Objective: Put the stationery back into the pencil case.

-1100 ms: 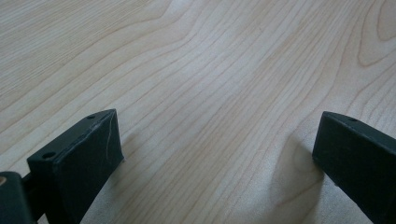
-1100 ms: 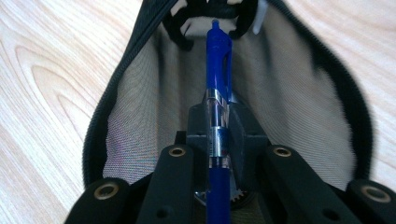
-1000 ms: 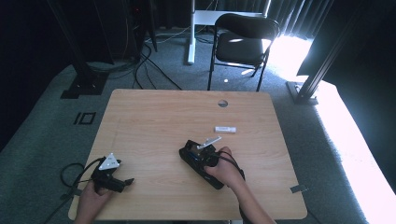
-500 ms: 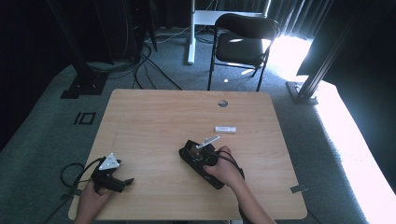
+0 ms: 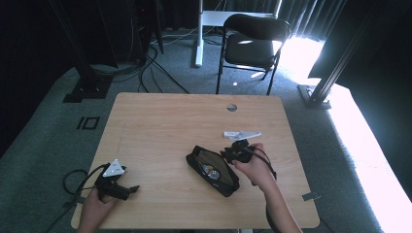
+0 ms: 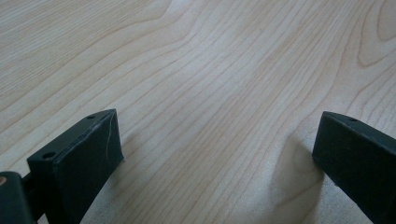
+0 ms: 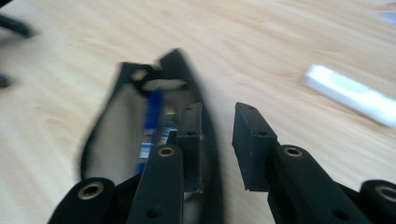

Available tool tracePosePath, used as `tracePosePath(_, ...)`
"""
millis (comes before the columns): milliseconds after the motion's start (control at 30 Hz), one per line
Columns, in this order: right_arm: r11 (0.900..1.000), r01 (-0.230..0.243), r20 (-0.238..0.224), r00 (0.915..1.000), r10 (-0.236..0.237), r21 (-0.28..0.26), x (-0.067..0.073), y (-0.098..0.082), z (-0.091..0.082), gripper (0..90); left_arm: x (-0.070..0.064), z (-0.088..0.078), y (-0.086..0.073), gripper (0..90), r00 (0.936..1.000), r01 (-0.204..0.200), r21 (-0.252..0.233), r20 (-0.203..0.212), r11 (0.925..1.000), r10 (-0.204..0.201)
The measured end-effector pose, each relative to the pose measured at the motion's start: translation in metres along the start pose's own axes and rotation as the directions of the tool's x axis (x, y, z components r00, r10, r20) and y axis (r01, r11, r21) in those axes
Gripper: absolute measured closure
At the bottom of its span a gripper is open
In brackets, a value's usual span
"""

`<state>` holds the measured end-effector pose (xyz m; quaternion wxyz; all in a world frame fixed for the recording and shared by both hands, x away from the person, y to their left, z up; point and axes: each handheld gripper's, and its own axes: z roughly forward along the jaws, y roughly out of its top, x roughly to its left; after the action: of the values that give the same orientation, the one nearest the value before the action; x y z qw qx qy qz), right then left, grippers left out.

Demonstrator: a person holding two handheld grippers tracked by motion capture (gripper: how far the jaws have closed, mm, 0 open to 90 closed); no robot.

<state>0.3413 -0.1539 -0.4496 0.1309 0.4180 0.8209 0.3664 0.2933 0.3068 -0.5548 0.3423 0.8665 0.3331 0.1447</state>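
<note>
An open black pouch (image 5: 213,170) lies on the wooden table (image 5: 165,121), with blue and silver items showing inside it. My right gripper (image 5: 227,155) hovers at the pouch's far right end. In the right gripper view the jaws (image 7: 218,116) stand a narrow gap apart, having just been opening. Bare wood shows between them, and the pouch rim (image 7: 112,135) runs just beside the left jaw. A small white stick (image 5: 232,133) (image 7: 350,95) lies just beyond. My left gripper (image 5: 132,189) rests near the front left corner, open wide (image 6: 215,140) over bare wood.
A round cable hole (image 5: 231,107) sits near the table's far edge. A black chair (image 5: 252,43) stands on the floor behind the table. Cables trail off the front left corner (image 5: 77,184).
My right hand has risen and shifted right, from over the pouch's middle to its far right end. The left gripper has stayed put.
</note>
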Motion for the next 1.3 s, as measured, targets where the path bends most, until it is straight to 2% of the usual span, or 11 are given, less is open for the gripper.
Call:
tracePosePath(133,1.0,-0.027,0.056,0.9981,0.028,-0.007,-0.023,-0.003,-0.008,74.0,0.0,0.0,0.0,1.5,1.0,0.0,0.0,0.0,1.0,0.0)
tracePosePath(267,0.998,-0.057,0.084,0.9948,0.057,-0.002,-0.044,-0.009,-0.008,74.5,0.0,0.0,0.0,1.6,1.0,0.0,0.001,0.0,1.0,0.0)
tracePosePath(467,0.996,-0.091,0.098,0.9911,0.091,-0.006,-0.067,-0.018,0.002,71.9,0.0,0.0,0.0,1.6,1.0,0.001,0.001,0.0,1.0,-0.001)
tracePosePath(700,0.993,-0.118,0.107,0.9873,0.117,0.0,-0.085,-0.02,0.019,60.4,0.0,0.0,0.0,1.6,1.0,0.0,0.003,-0.001,1.0,0.0)
tracePosePath(767,0.994,-0.106,0.114,0.9878,0.106,-0.01,-0.091,-0.019,0.025,58.3,0.0,0.0,0.0,1.6,1.0,0.0,0.003,-0.002,1.0,0.0)
tracePosePath(867,0.997,-0.077,0.108,0.9911,0.078,-0.012,-0.096,-0.014,0.034,50.3,0.0,0.0,0.0,1.6,1.0,0.001,0.003,-0.002,1.0,-0.001)
tracePosePath(967,1.0,-0.007,0.095,0.9954,0.009,-0.021,-0.099,-0.009,0.044,42.4,0.0,0.0,0.0,1.6,1.0,0.005,0.001,-0.005,1.0,-0.005)
tracePosePath(1033,1.0,0.031,0.1,0.9945,-0.03,-0.005,-0.1,-0.007,0.049,41.5,0.0,0.0,0.0,1.6,1.0,0.006,0.002,-0.006,1.0,-0.006)
tracePosePath(1167,1.0,0.027,0.087,0.9958,-0.029,0.014,-0.103,-0.005,0.06,37.4,0.0,0.0,0.0,1.6,1.0,0.007,0.003,-0.007,1.0,-0.007)
tracePosePath(1300,0.999,0.04,0.099,0.9943,-0.041,0.015,-0.107,-0.001,0.067,36.7,0.0,0.0,0.0,1.6,1.0,0.007,0.003,-0.007,1.0,-0.007)
